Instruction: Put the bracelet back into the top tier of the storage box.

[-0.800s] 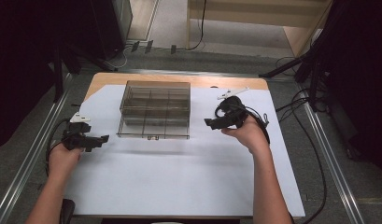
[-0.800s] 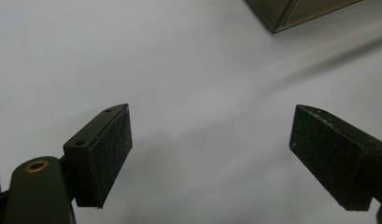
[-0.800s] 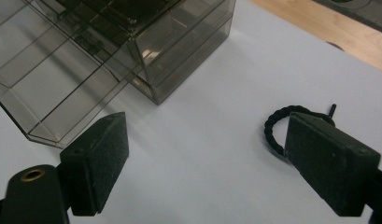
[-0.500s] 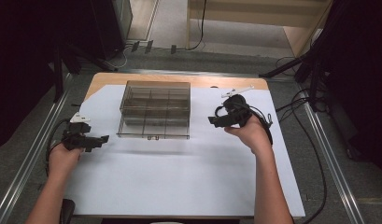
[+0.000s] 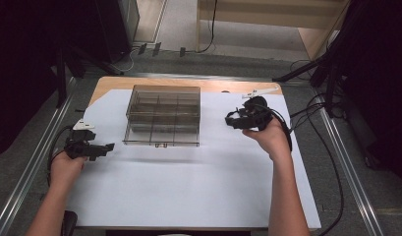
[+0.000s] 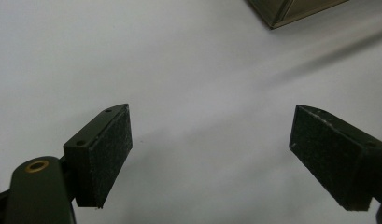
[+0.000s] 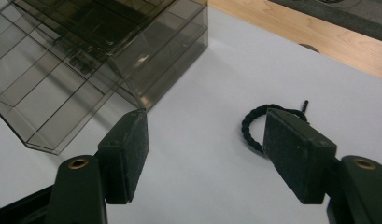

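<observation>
While both sets of jaws are held released, the right gripper [image 7: 205, 154] is poised above a black hair tie [image 7: 255, 122] beside the compartment box [image 7: 86, 56].

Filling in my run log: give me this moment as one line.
left gripper open, empty | right gripper open, near black hair tie | divided clear box closed on white sheet

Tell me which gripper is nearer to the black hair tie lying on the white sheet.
Right. The right gripper hangs open just short of the black hair tie, which shows past its jaws. The left gripper is across the sheet, beyond the compartment box.
</observation>
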### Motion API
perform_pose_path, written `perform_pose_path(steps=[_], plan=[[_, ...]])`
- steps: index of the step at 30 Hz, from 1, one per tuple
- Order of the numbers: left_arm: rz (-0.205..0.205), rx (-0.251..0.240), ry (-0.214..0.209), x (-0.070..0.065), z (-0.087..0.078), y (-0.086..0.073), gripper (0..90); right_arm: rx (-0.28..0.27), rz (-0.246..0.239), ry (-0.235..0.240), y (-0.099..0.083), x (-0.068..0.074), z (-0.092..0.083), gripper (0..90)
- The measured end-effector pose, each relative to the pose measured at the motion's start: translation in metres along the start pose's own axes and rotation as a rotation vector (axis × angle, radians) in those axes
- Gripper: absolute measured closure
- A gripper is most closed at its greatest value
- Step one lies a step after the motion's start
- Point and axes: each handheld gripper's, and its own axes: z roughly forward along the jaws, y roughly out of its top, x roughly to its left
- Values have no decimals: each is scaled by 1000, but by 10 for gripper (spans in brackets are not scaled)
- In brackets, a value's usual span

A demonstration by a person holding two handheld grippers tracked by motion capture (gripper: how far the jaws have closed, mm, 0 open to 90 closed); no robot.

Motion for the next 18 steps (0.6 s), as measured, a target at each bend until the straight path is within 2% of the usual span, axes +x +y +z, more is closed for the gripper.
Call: perform_pose_path(steps=[7,11,13,18], plan=[[-4,6,9,1,0,0,144,-7,12,4,1,-3,1,324],[8,8,7,-3,1,2,144,13,3,-1,-1,-5,1,342],[11,15,11,-4,1,1,144,34,47,17,-1,-11,2,353],[2,12,12,-2,1,1,144,43,43,-6,-2,-13,4,340]])
